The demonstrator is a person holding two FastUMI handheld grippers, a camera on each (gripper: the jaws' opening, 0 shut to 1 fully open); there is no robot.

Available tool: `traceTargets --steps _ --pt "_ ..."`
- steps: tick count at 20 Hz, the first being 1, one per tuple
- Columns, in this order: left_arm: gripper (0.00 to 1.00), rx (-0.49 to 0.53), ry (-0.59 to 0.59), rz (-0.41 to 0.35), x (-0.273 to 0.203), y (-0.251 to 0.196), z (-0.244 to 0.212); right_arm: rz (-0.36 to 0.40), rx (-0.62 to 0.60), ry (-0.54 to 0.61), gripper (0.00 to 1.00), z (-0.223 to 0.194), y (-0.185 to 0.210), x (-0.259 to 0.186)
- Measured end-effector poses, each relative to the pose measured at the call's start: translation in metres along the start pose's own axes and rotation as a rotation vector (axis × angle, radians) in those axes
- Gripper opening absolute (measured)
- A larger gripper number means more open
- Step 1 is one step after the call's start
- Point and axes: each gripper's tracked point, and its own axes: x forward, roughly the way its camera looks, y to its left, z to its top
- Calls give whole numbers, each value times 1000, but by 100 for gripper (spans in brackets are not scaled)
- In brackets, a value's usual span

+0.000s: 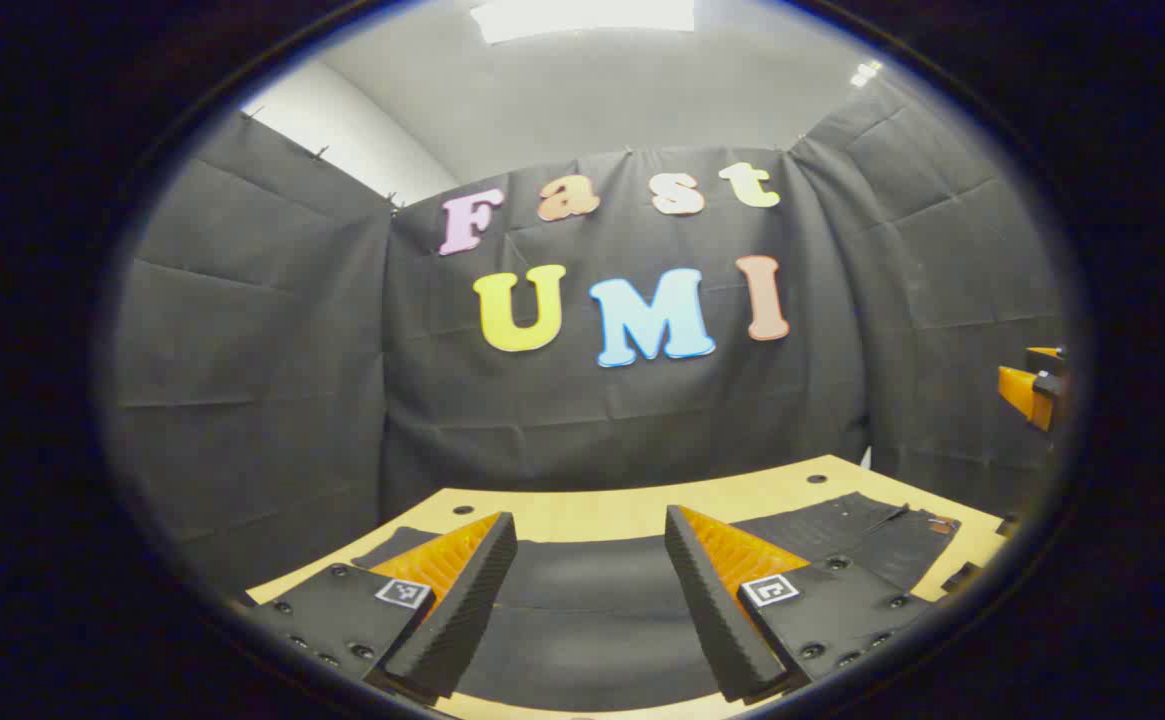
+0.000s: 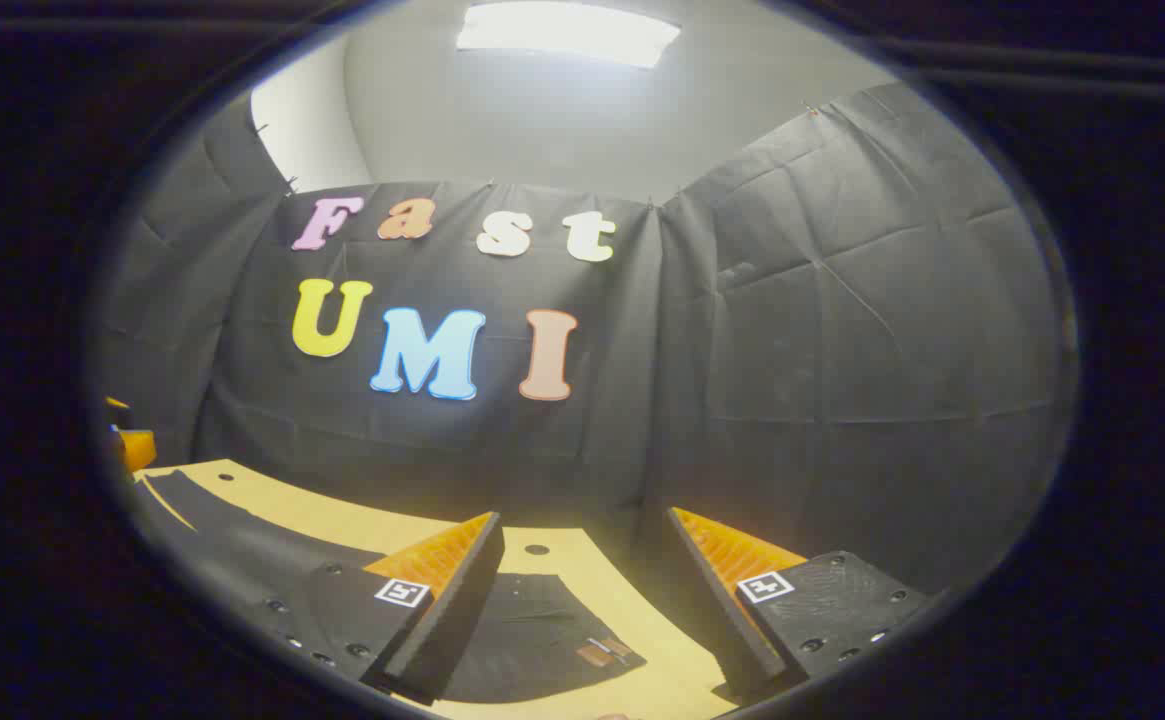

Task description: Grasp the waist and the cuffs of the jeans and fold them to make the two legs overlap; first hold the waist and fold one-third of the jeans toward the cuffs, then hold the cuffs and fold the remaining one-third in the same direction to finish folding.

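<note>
Here, dark jeans (image 1: 582, 590) spread flat across a light wooden desk (image 1: 602, 510), seen in the left gripper view running from 9 o'clock toward 3 o'clock, with the waist end (image 1: 872, 525) off at about 4 o'clock. Left gripper (image 1: 590, 600) held low over the cloth at 6 o'clock, its black-and-orange fingers (image 1: 462, 610) spread wide apart, nothing between them, whether touching the fabric not clear. At 3 o'clock in that view, an orange part of the other gripper (image 1: 1032, 390) against the booth wall.

In the right gripper view, right gripper (image 2: 582, 610) also at 6 o'clock, fingers (image 2: 442, 620) wide apart and clamped on nothing, hovering above the waist end (image 2: 542, 630) of the jeans (image 2: 232, 560), where small brown patches (image 2: 604, 652) show near 6 o'clock. Denim stretching away toward 9 o'clock over the desk (image 2: 332, 520). Orange bit of the other gripper (image 2: 132, 445) at 9 o'clock, well apart. Small dark holes (image 2: 536, 549) in the bare desk beyond the jeans.
</note>
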Motion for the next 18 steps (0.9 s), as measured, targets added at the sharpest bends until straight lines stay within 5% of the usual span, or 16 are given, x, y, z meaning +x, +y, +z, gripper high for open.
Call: traceTargets --steps 9,18 --pt "96 -69 -8 163 44 96 26 98 -40 -16 94 18 35 19" --pt "96 -57 -21 309 59 162 37 82 -225 -22 94 3 27 39"
